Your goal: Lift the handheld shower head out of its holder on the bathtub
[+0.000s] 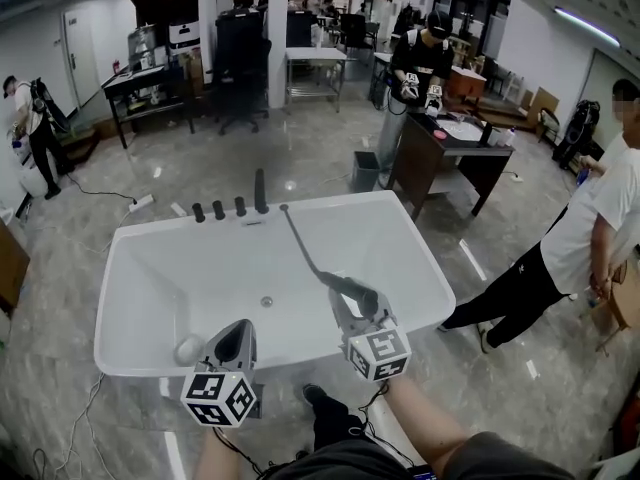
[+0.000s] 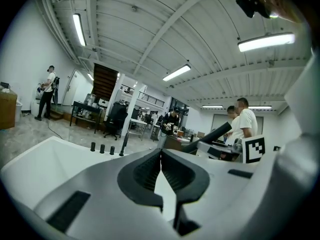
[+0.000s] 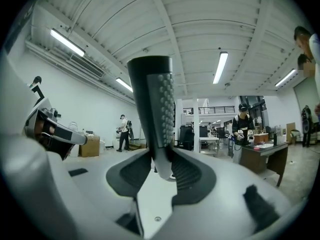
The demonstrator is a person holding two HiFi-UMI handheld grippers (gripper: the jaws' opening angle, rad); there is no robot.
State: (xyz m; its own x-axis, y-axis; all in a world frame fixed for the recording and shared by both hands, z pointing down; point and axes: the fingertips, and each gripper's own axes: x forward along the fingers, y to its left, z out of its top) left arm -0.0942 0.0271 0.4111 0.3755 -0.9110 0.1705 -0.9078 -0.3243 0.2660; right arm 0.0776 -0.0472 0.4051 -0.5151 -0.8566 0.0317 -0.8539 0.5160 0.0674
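**Right tongs** [image 3: 162, 166]: jaws partly apart, both dark ribbed pads clenched on the lower neck of the handheld shower head [image 3: 152, 99], which stands upright between them. The shower head is a slim dark wand. One face is paler and studded with rows of small nubs.

**Position of the shower head:** seen from above, it is held over the near right part of the bathtub [image 1: 432, 268], well clear of the far rim. Its thin grey hose [image 1: 303, 243] runs in a shallow curve back to that rim.

**Left tongs** [image 2: 160, 156]: clenched on nothing, the ribbed pads meeting edge to edge. They are held over the bathtub's near left side, and the shell is smooth and grey.

**Far rim:** three short black knobs [image 1: 218, 210] and a taller black post [image 1: 261, 190] stand in a row.

**Bathtub:** white, glossy and smooth, rectangular with rounded corners. A small round drain [image 1: 266, 302] sits in its floor.

**Near left corner of the bathtub:** a pale round object [image 1: 188, 349] lies there. Its kind cannot be told.
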